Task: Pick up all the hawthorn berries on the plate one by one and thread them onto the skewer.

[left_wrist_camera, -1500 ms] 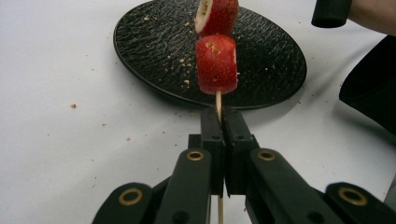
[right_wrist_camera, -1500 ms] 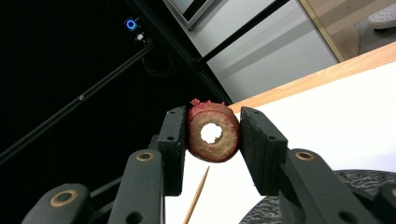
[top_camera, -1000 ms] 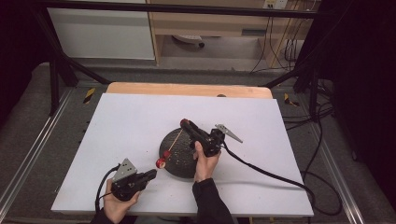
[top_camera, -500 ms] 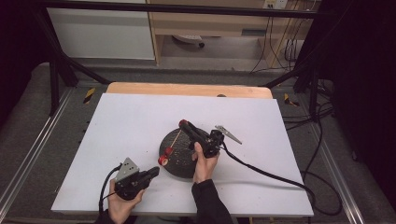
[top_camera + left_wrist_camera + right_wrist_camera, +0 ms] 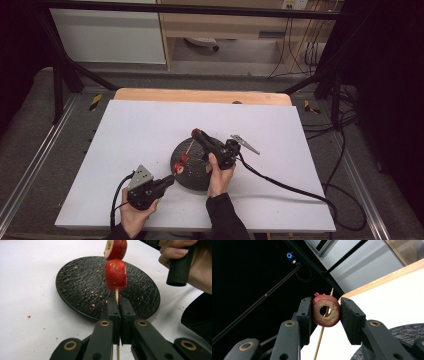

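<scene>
Crumb-strewn black plate [image 5: 82, 287] lies under the skewer [image 5: 116, 297] on the white table [image 5: 130, 130]

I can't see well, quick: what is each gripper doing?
Left gripper: closed on the skewer.
Right gripper: closed on a red ring piece.

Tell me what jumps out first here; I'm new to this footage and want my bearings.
The red fruit pieces threaded on a thin wooden skewer catch the eye, held up over a round black plate near the front of the white table. The left tool is clamped on the skewer's lower end. The right tool grips a cored fruit ring just in front of the skewer's tip.
</scene>
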Action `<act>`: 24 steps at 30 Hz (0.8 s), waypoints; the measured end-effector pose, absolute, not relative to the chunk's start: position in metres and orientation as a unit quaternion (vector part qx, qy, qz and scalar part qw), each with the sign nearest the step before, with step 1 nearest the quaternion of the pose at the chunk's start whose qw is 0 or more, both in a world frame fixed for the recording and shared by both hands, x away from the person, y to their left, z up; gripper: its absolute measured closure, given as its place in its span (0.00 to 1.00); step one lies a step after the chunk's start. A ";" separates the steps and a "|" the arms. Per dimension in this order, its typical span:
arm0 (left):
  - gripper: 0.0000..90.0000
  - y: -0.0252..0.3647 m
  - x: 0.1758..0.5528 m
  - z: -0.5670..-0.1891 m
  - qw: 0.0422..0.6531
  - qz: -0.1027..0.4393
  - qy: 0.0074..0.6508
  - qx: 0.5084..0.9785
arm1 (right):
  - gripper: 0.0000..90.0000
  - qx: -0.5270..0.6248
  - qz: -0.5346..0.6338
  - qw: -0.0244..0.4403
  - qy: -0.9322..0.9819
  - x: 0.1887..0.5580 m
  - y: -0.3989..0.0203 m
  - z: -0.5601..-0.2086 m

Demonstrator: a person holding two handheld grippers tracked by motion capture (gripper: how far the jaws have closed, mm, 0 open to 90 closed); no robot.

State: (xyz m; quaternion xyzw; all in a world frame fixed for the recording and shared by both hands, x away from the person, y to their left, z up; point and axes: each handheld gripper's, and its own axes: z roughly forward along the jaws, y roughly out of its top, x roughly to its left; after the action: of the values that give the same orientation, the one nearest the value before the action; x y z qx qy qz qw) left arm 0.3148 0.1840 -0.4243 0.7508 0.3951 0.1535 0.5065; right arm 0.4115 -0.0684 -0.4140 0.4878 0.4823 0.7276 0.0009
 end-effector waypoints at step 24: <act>0.98 0.172 0.334 -0.413 0.515 0.151 0.393 0.746 | 0.70 0.479 0.721 0.000 0.501 0.409 -0.070 -0.412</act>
State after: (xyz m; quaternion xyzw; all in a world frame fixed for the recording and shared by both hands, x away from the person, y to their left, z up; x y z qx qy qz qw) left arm 0.3345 0.1719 -0.4134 0.7462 0.3932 0.1512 0.5155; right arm 0.4095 -0.0703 -0.4117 0.4789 0.5014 0.7205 0.0001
